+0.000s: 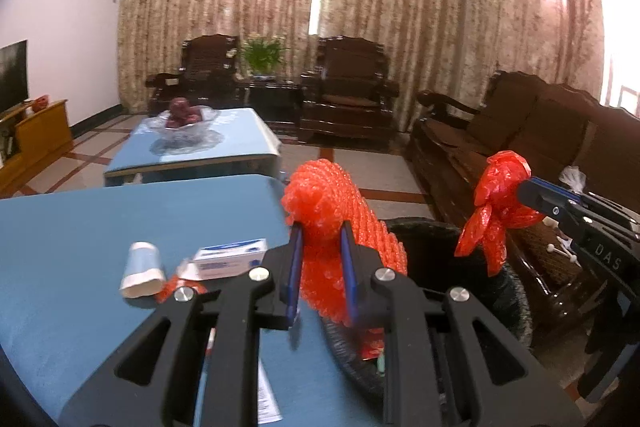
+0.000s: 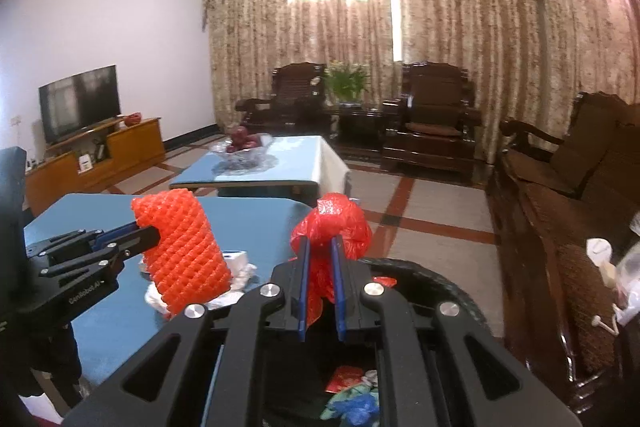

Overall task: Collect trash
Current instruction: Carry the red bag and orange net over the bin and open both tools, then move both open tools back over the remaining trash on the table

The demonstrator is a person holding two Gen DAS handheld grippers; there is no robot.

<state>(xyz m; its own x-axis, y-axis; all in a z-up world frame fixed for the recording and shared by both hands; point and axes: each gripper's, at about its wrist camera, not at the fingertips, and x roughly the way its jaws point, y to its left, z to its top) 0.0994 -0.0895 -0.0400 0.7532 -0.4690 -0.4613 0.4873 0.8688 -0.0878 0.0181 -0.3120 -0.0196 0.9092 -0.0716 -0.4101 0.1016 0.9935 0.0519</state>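
trash: left tool (image 1: 320, 259) clamps the orange foam net (image 1: 336, 235) at frame centre, right tool (image 2: 320, 267) clamps the red bag (image 2: 332, 223); released short of the bin (image 2: 460, 291), either lands on the worktop (image 1: 100, 223).

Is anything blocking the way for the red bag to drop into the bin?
Nothing visible is. The right gripper holds the red bag above the bin, whose mouth is open below it. The foam net in the left gripper hangs off to the side.

The left gripper (image 1: 320, 259) hides the trash bin's (image 1: 432, 239) near rim.
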